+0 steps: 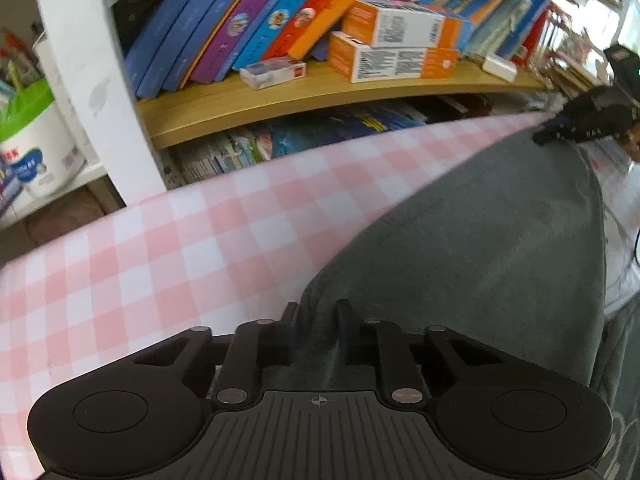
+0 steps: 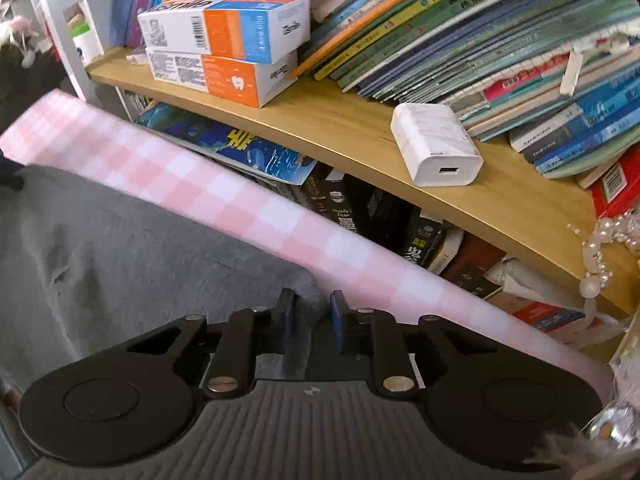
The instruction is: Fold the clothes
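Left gripper (image 1: 318,312) pinching grey garment (image 1: 480,232), right view alone shows charger (image 2: 438,144)

A lived-in home room: a wooden bookshelf (image 2: 360,128) crammed with leaning children's books (image 1: 256,20), toothpaste boxes (image 2: 224,44), a phone charger (image 2: 438,144), and a pink gingham tablecloth (image 1: 160,248) below.

Left tool (image 1: 318,310): matte black, ribbed centre plate, crosshair mark at 12 o'clock, silver screws. Right tool (image 2: 314,300): same, blue pads.
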`<control>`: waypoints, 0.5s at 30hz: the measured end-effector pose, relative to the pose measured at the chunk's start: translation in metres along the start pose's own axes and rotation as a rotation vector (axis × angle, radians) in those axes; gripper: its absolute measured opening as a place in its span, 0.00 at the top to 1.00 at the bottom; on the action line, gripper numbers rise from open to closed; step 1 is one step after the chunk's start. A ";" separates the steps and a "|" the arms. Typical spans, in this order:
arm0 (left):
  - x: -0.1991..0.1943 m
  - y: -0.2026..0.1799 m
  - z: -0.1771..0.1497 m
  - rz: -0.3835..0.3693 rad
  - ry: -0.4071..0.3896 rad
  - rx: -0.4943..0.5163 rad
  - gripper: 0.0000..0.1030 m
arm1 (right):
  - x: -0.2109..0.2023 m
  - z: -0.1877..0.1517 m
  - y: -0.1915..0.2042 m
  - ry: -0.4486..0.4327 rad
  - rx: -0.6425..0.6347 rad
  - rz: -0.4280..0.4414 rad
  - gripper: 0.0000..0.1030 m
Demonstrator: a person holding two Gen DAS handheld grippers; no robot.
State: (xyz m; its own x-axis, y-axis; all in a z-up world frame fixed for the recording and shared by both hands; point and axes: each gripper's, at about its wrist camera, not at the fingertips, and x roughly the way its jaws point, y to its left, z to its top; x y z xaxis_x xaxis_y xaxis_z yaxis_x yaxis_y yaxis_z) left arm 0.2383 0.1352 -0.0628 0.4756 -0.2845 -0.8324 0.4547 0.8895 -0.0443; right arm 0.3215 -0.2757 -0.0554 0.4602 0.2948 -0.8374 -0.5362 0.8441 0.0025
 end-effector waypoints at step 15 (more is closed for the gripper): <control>-0.080 -0.040 -0.013 0.061 -0.173 0.037 0.86 | -0.082 -0.035 0.042 -0.174 -0.052 -0.142 0.85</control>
State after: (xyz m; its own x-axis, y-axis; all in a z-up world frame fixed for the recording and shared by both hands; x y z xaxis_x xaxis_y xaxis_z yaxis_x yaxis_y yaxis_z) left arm 0.1725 0.1273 -0.0019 0.6246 -0.2903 -0.7250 0.4464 0.8945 0.0264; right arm 0.2363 -0.2808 -0.0057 0.6463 0.2517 -0.7204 -0.4912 0.8596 -0.1404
